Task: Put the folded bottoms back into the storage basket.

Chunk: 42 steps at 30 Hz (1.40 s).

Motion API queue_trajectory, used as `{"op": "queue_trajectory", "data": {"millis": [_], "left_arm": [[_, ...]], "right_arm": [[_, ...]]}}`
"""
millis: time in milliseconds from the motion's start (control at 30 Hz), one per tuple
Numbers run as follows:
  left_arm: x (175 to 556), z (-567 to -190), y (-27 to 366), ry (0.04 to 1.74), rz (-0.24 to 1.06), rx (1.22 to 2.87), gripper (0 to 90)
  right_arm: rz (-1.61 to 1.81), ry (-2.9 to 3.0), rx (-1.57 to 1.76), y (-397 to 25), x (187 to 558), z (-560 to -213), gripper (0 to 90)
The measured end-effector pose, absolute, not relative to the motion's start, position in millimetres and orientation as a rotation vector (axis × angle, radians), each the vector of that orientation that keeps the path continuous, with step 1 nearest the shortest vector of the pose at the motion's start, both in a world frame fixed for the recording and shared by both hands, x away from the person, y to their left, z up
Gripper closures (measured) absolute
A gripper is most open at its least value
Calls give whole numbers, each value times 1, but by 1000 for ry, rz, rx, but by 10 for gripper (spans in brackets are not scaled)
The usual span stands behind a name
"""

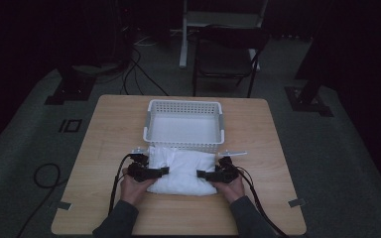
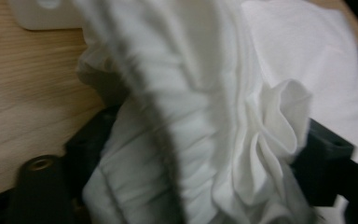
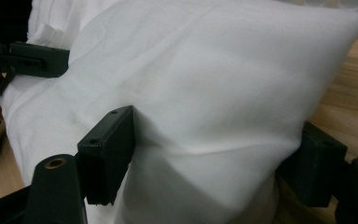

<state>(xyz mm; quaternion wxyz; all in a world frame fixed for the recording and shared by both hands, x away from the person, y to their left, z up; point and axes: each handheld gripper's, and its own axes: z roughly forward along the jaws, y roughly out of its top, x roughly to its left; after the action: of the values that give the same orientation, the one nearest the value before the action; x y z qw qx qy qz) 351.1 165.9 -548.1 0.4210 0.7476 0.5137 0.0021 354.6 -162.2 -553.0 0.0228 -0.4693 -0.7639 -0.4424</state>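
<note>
Presently: white pillow on the counter, just before the white plastic basket. Left gripper pinches bunched pillowcase fabric at one end; right gripper fingers squeeze the other end. Step judged: grasp secured, lift pending. Next move calls for raising both ends level, then forward over the basket rim.

Pillow on table, just before basket, between both grippers.
</note>
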Motion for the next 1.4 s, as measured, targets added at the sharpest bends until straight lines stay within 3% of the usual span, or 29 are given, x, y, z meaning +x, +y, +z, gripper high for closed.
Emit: {"op": "queue_trajectory", "data": {"millis": [200,267,333,433,800,1400], "left_arm": [[352,-549,168,1272,-76,1850,387],[349,-545,167,1258,-39,1869,440],[346,-542,164,1247,1,1883,488],[343,-539,164,1236,25,1887,509],[339,-542,165,1240,40,1872,487],[317,-511,157,1190,206,1858,538]], "right_arm": [[-1379,-2314,-1430,-163,357,-555,360],[-1390,-2268,-1427,-164,358,-557,450],[-1433,-2237,-1412,-167,358,-557,594],[-1455,-2276,-1394,-166,354,-552,667],[-1464,-2427,-1361,-158,344,-543,686],[-1571,-2518,-1305,-159,332,-520,698]]}}
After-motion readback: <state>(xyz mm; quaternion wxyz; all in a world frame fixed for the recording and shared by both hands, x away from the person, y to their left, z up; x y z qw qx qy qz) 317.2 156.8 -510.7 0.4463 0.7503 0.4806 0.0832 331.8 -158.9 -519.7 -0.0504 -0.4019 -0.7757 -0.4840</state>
